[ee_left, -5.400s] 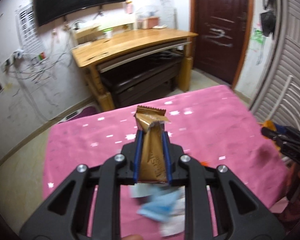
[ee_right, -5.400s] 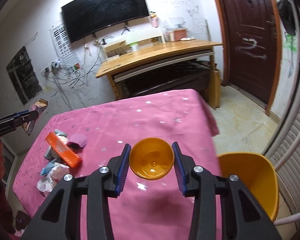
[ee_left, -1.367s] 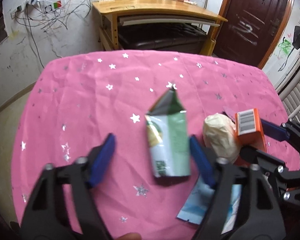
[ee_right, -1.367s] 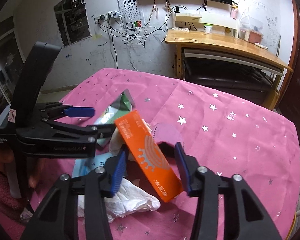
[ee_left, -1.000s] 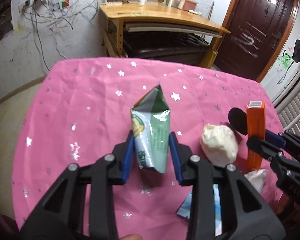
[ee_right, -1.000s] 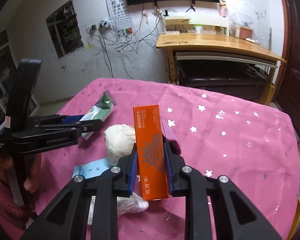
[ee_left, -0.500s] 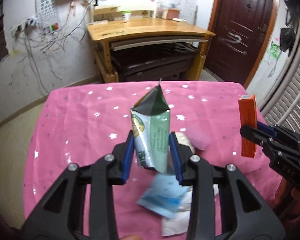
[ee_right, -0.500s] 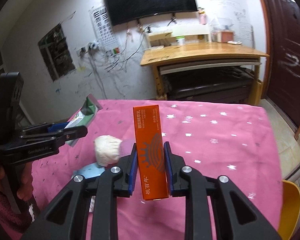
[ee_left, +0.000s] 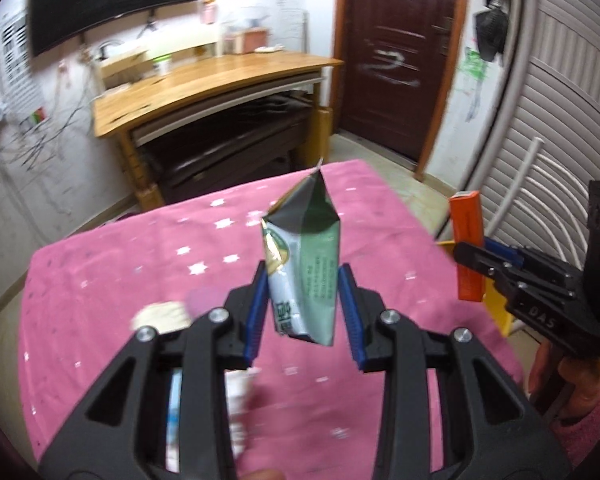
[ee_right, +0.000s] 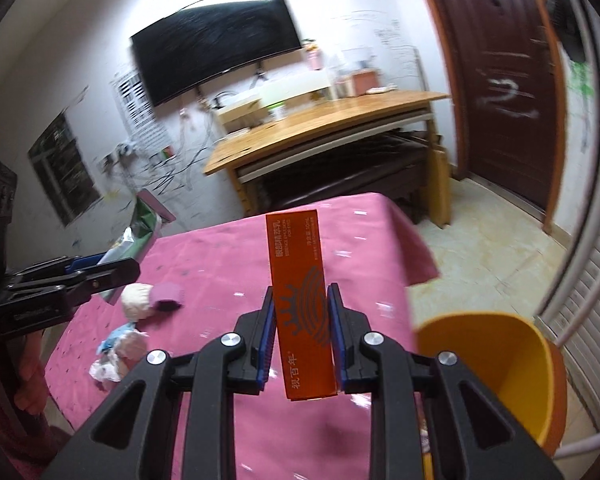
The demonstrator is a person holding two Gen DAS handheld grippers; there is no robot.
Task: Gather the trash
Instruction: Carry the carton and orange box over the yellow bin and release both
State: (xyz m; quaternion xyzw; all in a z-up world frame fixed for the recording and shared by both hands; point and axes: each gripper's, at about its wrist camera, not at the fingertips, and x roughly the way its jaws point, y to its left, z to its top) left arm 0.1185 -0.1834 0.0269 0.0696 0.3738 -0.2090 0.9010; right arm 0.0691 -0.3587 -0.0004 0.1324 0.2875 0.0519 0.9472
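My left gripper (ee_left: 303,312) is shut on a green and white carton (ee_left: 304,256) and holds it upright above the pink star-patterned tablecloth (ee_left: 140,256). My right gripper (ee_right: 302,328) is shut on an orange box (ee_right: 302,296) and holds it above the table's right side, next to the yellow bin (ee_right: 496,364). The right gripper with the orange box (ee_left: 466,240) shows at the right of the left wrist view. The left gripper (ee_right: 100,268) with the carton (ee_right: 140,232) shows at the left of the right wrist view.
A cream wad (ee_right: 137,300), a purple cup (ee_right: 167,294) and crumpled white and blue wrappers (ee_right: 120,348) lie on the table's left part. A wooden desk (ee_right: 324,128) stands behind the table, a dark door (ee_right: 500,92) at the right, a white rack (ee_left: 516,200) beside the bin.
Both grippers have swung right and lifted, still holding the carton and the orange box. The yellow bin has come fully into the right wrist view.
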